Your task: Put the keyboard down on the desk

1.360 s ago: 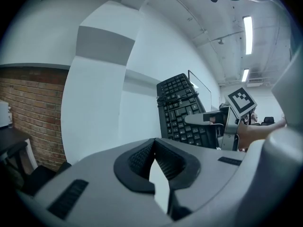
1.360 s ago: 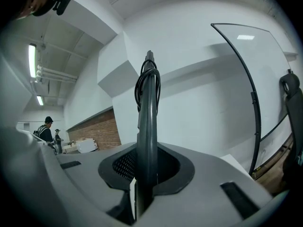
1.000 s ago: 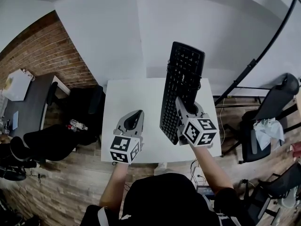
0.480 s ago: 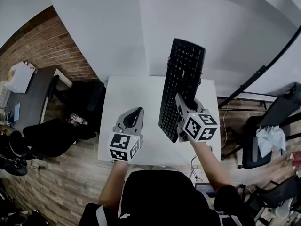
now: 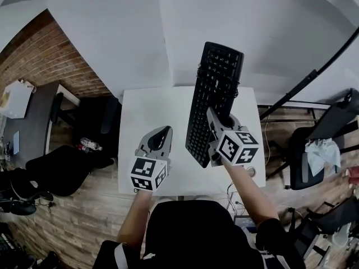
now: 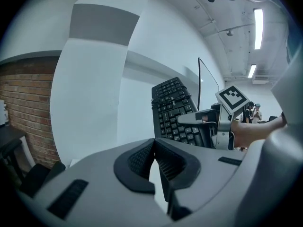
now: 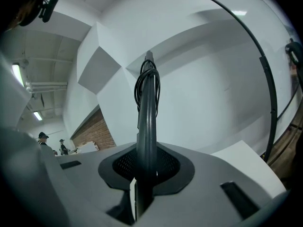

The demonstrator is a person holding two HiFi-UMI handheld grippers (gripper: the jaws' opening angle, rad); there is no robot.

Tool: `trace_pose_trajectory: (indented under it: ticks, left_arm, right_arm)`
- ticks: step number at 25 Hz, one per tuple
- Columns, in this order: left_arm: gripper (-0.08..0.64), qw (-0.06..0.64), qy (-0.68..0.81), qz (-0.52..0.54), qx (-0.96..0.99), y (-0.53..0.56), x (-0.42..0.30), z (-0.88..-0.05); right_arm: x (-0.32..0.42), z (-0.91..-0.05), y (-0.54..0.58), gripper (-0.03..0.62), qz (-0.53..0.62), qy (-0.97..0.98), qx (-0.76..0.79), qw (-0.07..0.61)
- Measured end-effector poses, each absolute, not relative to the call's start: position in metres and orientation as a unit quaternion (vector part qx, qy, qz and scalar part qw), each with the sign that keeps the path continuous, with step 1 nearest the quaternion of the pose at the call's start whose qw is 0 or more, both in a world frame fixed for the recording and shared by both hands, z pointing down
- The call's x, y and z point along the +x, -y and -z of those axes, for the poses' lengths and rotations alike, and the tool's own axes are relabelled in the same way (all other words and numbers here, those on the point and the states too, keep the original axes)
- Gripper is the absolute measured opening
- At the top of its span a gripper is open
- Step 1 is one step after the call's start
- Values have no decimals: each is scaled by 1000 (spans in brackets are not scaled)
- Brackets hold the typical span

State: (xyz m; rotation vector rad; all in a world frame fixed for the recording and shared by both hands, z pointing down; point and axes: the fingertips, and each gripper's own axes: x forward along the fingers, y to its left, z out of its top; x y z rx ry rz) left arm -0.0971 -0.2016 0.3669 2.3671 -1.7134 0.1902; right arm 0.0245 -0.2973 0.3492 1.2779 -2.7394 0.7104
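A black keyboard (image 5: 212, 97) hangs in the air above the small white desk (image 5: 147, 116), tilted on its long edge with its far end past the desk's back. My right gripper (image 5: 215, 122) is shut on the keyboard's near end. In the right gripper view the keyboard (image 7: 147, 122) stands edge-on between the pads, with its coiled cable (image 7: 147, 82) at the top. My left gripper (image 5: 160, 140) hovers over the desk's left half, jaws shut and empty. The left gripper view shows the keyboard (image 6: 173, 112) and the right gripper (image 6: 208, 124) off to the right.
A brick wall (image 5: 50, 55) and a dark side desk (image 5: 22, 122) lie to the left. A black office chair (image 5: 320, 150) with a cloth on it stands to the right, beside a slanting black pole (image 5: 303, 80). White wall rises behind the desk.
Both grippers have shifted a little and sunk slightly, the keyboard going with the right one. The keyboard's grip and tilt look unchanged.
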Motion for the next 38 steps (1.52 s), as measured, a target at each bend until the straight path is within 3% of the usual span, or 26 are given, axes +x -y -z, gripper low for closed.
trace_pose_trajectory:
  ticks: [32,38]
  left_arm:
    - [19,201,491,-124,839,174,-84,-489]
    - [126,237,461,-143,843,157,-71,-519]
  right_arm:
    - [32,-511,278,91,-427,760,489,30]
    - [33,-532,275,91,-455,743,490,27]
